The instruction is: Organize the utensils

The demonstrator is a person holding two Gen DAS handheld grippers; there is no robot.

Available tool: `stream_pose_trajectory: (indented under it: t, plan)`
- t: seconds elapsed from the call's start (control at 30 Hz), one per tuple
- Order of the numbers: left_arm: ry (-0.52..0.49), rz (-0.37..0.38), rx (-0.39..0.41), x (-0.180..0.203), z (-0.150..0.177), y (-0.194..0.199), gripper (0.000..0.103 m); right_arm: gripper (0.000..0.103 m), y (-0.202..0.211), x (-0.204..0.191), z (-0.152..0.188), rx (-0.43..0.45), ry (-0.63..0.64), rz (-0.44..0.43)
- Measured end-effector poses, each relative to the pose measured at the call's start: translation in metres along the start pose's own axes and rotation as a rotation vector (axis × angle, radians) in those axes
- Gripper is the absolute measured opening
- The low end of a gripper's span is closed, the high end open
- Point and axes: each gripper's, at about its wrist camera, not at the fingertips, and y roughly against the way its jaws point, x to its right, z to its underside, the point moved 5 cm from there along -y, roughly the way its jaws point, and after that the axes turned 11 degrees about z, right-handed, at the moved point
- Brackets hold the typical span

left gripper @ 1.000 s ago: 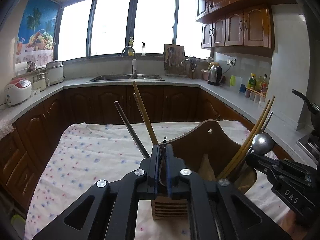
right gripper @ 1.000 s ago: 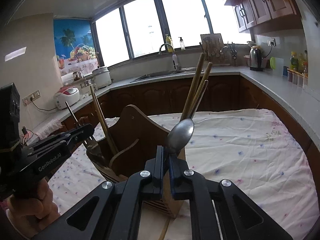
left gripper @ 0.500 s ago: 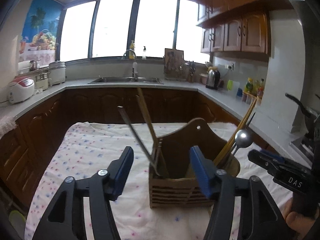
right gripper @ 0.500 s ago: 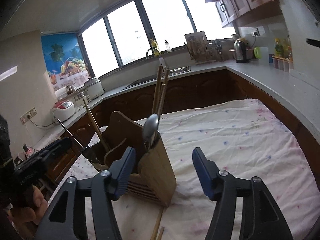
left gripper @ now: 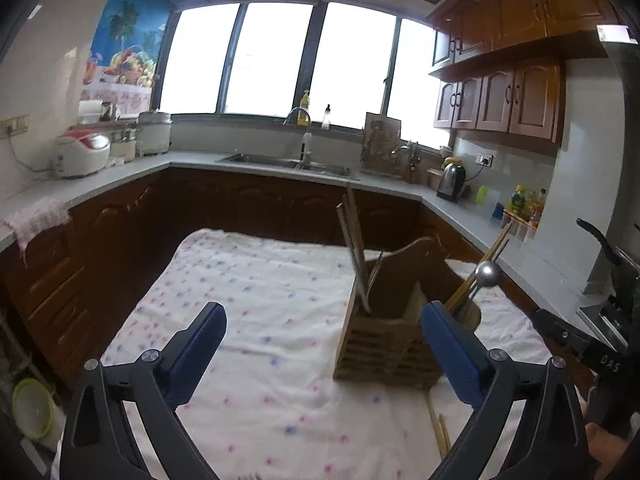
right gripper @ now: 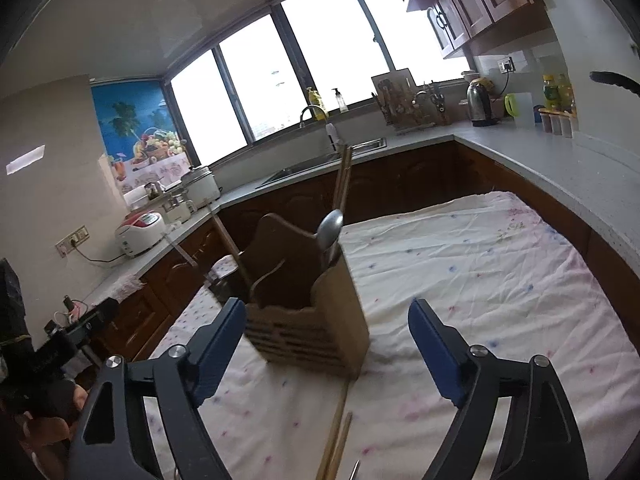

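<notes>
**Both grippers let go and back off from the holder**

Since a second ago both grippers have released and pulled back: the left gripper (left gripper: 320, 344) and right gripper (right gripper: 326, 340) each show blue fingers (left gripper: 196, 350) spread wide with nothing between them.

Parts stay unclear. Inside the wooden utensil holder (left gripper: 390, 340), the lower ends of the chopsticks (left gripper: 354, 248) and the spoon (left gripper: 488, 274) handle are hidden by its walls. Loose chopsticks on the cloth (right gripper: 340, 432) are cut off at the bottom edge of the right wrist view, and a small metal tip beside them cannot be identified.

On the left wrist view the holder stands on the cloth-covered counter (left gripper: 256, 312) ahead of the fingers, nearer the right-hand one. On the right wrist view it stands between the fingers, beyond their tips, touching neither.
</notes>
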Motion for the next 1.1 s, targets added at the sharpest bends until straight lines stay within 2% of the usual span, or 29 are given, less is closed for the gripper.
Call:
stream_pose_trajectory:
  t: [0.27, 0.47, 0.77, 0.9, 0.97, 1.1]
  plan:
    - [0.026, -0.007, -0.045, 0.001, 0.032, 0.044, 0.102, 0.088, 0.031, -0.012, 0.041, -0.027, 0.012, -0.024]
    - [0.051, -0.018, -0.027, 0.002, 0.047, 0.086, 0.102, 0.089, 0.05, -0.013, 0.065, -0.032, 0.015, -0.022]
    - [0.087, -0.031, -0.026, -0.01, 0.081, 0.12, 0.102, 0.094, 0.077, -0.015, 0.092, -0.012, 0.029, 0.006]
    - [0.058, -0.052, -0.031, -0.007, 0.09, 0.13, 0.102, 0.094, 0.083, -0.018, 0.106, -0.014, 0.06, 0.012]
    - [0.047, -0.057, -0.027, -0.008, 0.092, 0.132, 0.102, 0.098, 0.084, -0.021, 0.112, -0.017, 0.082, 0.019]
    - [0.001, -0.081, 0.006, -0.004, 0.097, 0.147, 0.102, 0.1, 0.095, -0.024, 0.113, 0.012, 0.111, 0.026]
